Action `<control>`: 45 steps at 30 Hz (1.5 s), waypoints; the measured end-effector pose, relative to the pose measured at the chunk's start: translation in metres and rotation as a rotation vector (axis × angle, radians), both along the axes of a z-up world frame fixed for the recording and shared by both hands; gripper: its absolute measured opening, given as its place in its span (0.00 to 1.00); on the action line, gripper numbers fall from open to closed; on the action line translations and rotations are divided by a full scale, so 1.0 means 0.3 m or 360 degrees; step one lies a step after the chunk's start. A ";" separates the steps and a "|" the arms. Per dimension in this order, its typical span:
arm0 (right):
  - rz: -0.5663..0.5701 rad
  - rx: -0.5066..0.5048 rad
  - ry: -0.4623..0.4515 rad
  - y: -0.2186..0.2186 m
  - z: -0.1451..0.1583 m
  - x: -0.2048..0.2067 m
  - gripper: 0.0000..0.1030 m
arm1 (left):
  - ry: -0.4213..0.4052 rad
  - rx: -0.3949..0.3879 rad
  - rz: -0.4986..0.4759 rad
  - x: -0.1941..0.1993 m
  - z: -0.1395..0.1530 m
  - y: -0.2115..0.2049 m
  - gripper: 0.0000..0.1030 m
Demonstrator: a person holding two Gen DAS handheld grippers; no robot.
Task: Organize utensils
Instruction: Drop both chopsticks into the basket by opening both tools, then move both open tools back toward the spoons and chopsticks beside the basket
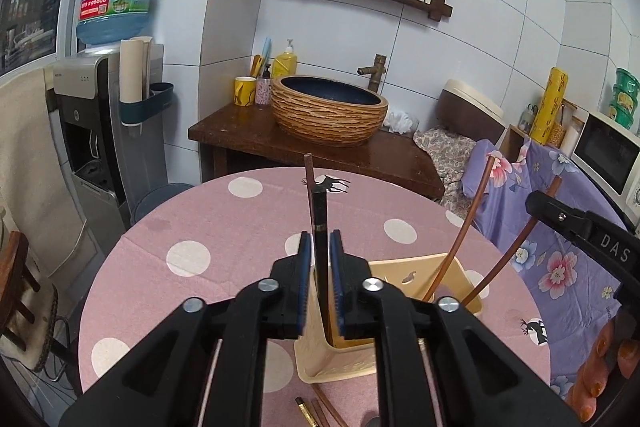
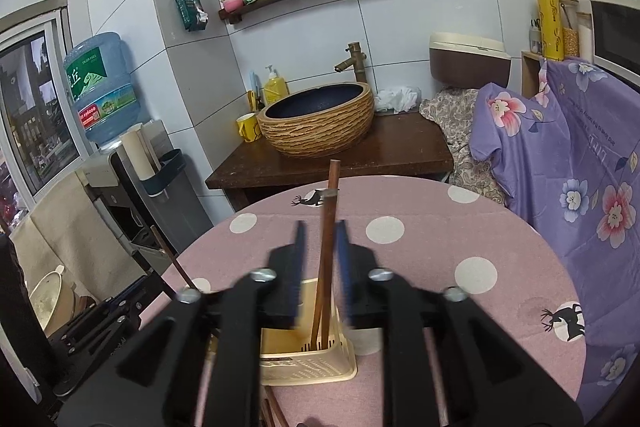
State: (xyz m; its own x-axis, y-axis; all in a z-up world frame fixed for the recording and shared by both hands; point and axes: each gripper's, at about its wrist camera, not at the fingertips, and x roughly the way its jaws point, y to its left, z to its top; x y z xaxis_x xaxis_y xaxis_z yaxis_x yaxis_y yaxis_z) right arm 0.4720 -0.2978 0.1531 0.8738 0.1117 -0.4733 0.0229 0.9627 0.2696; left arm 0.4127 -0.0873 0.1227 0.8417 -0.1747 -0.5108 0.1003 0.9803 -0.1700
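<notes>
A cream utensil holder (image 1: 320, 359) stands on the round table with a pink dotted cloth (image 1: 192, 255). In the left wrist view my left gripper (image 1: 320, 239) straddles a pair of dark chopsticks (image 1: 318, 211) that stand upright in the holder. Its blue pads sit slightly apart from them, so it is open. In the right wrist view my right gripper (image 2: 320, 227) is open around brown chopsticks (image 2: 330, 203) that stand in the holder (image 2: 312, 363), with a gap on each side. Those brown chopsticks (image 1: 476, 195) also show beside the right gripper's finger (image 1: 560, 219).
Loose chopsticks (image 1: 316, 407) lie on the cloth just in front of the holder. Behind the table is a wooden counter (image 1: 248, 131) with a ribbed basin (image 1: 328, 111). A water dispenser (image 1: 96, 131) stands at left and a purple flowered cloth (image 2: 580, 167) at right.
</notes>
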 end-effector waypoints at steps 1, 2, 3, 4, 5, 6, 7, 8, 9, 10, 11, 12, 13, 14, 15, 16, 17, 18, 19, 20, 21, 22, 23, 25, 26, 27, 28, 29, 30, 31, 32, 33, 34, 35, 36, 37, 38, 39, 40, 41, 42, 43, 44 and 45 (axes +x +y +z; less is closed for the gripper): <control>-0.0012 0.0013 -0.0018 -0.007 0.001 -0.010 0.57 | -0.0015 -0.0002 0.0004 -0.014 0.005 0.006 0.31; -0.0033 0.0033 -0.0060 -0.017 0.003 -0.030 0.61 | -0.0034 -0.0011 0.0012 -0.027 0.011 0.011 0.46; -0.0043 0.0040 -0.0080 -0.022 0.006 -0.043 0.61 | -0.0060 -0.0024 0.0021 -0.043 0.016 0.017 0.53; -0.0040 0.0041 -0.0083 -0.025 0.008 -0.051 0.61 | -0.0086 -0.0038 0.0026 -0.060 0.024 0.025 0.54; -0.0028 0.0048 -0.0081 -0.028 0.007 -0.059 0.61 | -0.0106 -0.0050 0.0021 -0.083 0.031 0.032 0.57; -0.0016 0.0061 -0.0080 -0.032 0.004 -0.074 0.62 | -0.0113 -0.0057 0.0013 -0.099 0.035 0.036 0.63; -0.0013 0.0064 -0.0089 -0.034 0.001 -0.090 0.62 | -0.0122 -0.0070 0.0007 -0.123 0.037 0.044 0.67; -0.0014 0.0055 -0.0102 -0.035 -0.003 -0.109 0.63 | -0.0129 -0.0082 0.0010 -0.144 0.034 0.047 0.74; -0.0019 0.0037 -0.0112 -0.034 -0.009 -0.130 0.65 | -0.0135 -0.0092 0.0009 -0.168 0.030 0.054 0.79; -0.0020 0.0024 -0.0118 -0.034 -0.018 -0.150 0.68 | -0.0129 -0.0091 0.0005 -0.188 0.021 0.059 0.81; -0.0011 0.0020 -0.0118 -0.034 -0.028 -0.168 0.69 | -0.0115 -0.0084 0.0002 -0.201 0.011 0.060 0.82; 0.0005 0.0023 -0.0113 -0.034 -0.043 -0.188 0.70 | -0.0097 -0.0074 -0.0006 -0.213 -0.001 0.063 0.83; 0.0021 0.0024 -0.0099 -0.032 -0.059 -0.203 0.71 | -0.0076 -0.0061 -0.0016 -0.224 -0.016 0.066 0.84; 0.0042 0.0022 -0.0073 -0.031 -0.078 -0.217 0.72 | -0.0050 -0.0040 -0.0024 -0.236 -0.038 0.067 0.86; 0.0067 0.0023 -0.0041 -0.026 -0.105 -0.233 0.72 | -0.0025 -0.0015 -0.0031 -0.246 -0.059 0.068 0.88; 0.0095 0.0030 -0.0013 -0.021 -0.131 -0.249 0.72 | -0.0001 0.0015 -0.0042 -0.253 -0.081 0.068 0.88; 0.0122 0.0031 0.0012 -0.014 -0.155 -0.261 0.72 | 0.0025 0.0052 -0.0060 -0.262 -0.106 0.066 0.88; 0.0152 0.0021 0.0046 -0.002 -0.185 -0.277 0.72 | 0.0050 0.0086 -0.0071 -0.271 -0.132 0.066 0.88; 0.0175 0.0003 0.0074 0.009 -0.212 -0.291 0.72 | 0.0070 0.0111 -0.0076 -0.279 -0.154 0.068 0.88; 0.0194 -0.0017 0.0093 0.019 -0.236 -0.304 0.72 | 0.0092 0.0128 -0.0081 -0.288 -0.180 0.073 0.88; 0.0213 -0.0044 0.0109 0.032 -0.265 -0.321 0.72 | 0.0113 0.0128 -0.0083 -0.297 -0.203 0.082 0.88; 0.0225 -0.0072 0.0122 0.043 -0.290 -0.336 0.72 | 0.0136 0.0123 -0.0088 -0.303 -0.224 0.090 0.88; 0.0235 -0.0100 0.0136 0.054 -0.316 -0.349 0.72 | 0.0166 0.0118 -0.0094 -0.308 -0.249 0.097 0.88; 0.0267 -0.0128 0.0175 0.070 -0.367 -0.364 0.72 | 0.0216 0.0130 -0.0092 -0.315 -0.289 0.107 0.88; 0.0288 -0.0130 0.0199 0.075 -0.388 -0.367 0.72 | 0.0233 0.0139 -0.0091 -0.318 -0.304 0.110 0.87; 0.0305 -0.0128 0.0226 0.078 -0.414 -0.371 0.72 | 0.0247 0.0146 -0.0088 -0.322 -0.320 0.115 0.87; 0.0310 -0.0124 0.0242 0.081 -0.432 -0.376 0.72 | 0.0253 0.0148 -0.0088 -0.328 -0.329 0.117 0.87; 0.0313 -0.0118 0.0254 0.083 -0.449 -0.381 0.72 | 0.0260 0.0151 -0.0087 -0.337 -0.341 0.119 0.86; 0.0321 -0.0110 0.0268 0.084 -0.466 -0.385 0.72 | 0.0265 0.0152 -0.0088 -0.342 -0.350 0.122 0.85; 0.0325 -0.0104 0.0279 0.085 -0.478 -0.386 0.72 | 0.0273 0.0152 -0.0086 -0.344 -0.359 0.127 0.83; 0.0325 -0.0097 0.0292 0.084 -0.494 -0.389 0.72 | 0.0285 0.0153 -0.0083 -0.346 -0.370 0.133 0.80; 0.0326 -0.0091 0.0302 0.085 -0.504 -0.391 0.72 | 0.0294 0.0156 -0.0080 -0.349 -0.379 0.135 0.75; 0.0330 -0.0088 0.0314 0.085 -0.516 -0.391 0.72 | 0.0307 0.0157 -0.0079 -0.351 -0.390 0.138 0.73; 0.0333 -0.0090 0.0323 0.086 -0.521 -0.389 0.72 | 0.0325 0.0155 -0.0082 -0.350 -0.402 0.142 0.69; 0.0336 -0.0098 0.0334 0.088 -0.531 -0.389 0.70 | 0.0341 0.0148 -0.0086 -0.350 -0.413 0.145 0.64; 0.0340 -0.0106 0.0341 0.091 -0.535 -0.388 0.67 | 0.0358 0.0140 -0.0089 -0.350 -0.423 0.149 0.62; 0.0345 -0.0111 0.0351 0.094 -0.541 -0.385 0.66 | 0.0377 0.0136 -0.0091 -0.349 -0.434 0.151 0.57; 0.0349 -0.0111 0.0361 0.096 -0.543 -0.380 0.63 | 0.0393 0.0133 -0.0090 -0.347 -0.443 0.153 0.52; 0.0355 -0.0108 0.0375 0.098 -0.549 -0.376 0.59 | 0.0405 0.0130 -0.0091 -0.346 -0.449 0.155 0.50; 0.0366 -0.0107 0.0393 0.103 -0.558 -0.372 0.57 | 0.0420 0.0122 -0.0093 -0.346 -0.456 0.157 0.45; 0.0372 -0.0112 0.0406 0.107 -0.562 -0.369 0.54 | 0.0430 0.0115 -0.0096 -0.347 -0.463 0.158 0.41; 0.0377 -0.0123 0.0421 0.114 -0.570 -0.365 0.53 | 0.0439 0.0107 -0.0102 -0.349 -0.468 0.159 0.40; 0.0379 -0.0130 0.0433 0.119 -0.575 -0.362 0.51 | 0.0446 0.0103 -0.0107 -0.350 -0.473 0.160 0.36; 0.0377 -0.0133 0.0447 0.121 -0.582 -0.358 0.49 | 0.0452 0.0105 -0.0112 -0.352 -0.477 0.159 0.33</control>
State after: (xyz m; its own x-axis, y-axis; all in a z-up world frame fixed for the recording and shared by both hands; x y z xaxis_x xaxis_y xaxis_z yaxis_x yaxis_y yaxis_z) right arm 0.3646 -0.2616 -0.0216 0.6632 0.2460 -0.7069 -0.1412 0.9686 0.2047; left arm 0.3071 -0.0397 -0.0205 0.6507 -0.1858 -0.7362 0.1257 0.9826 -0.1369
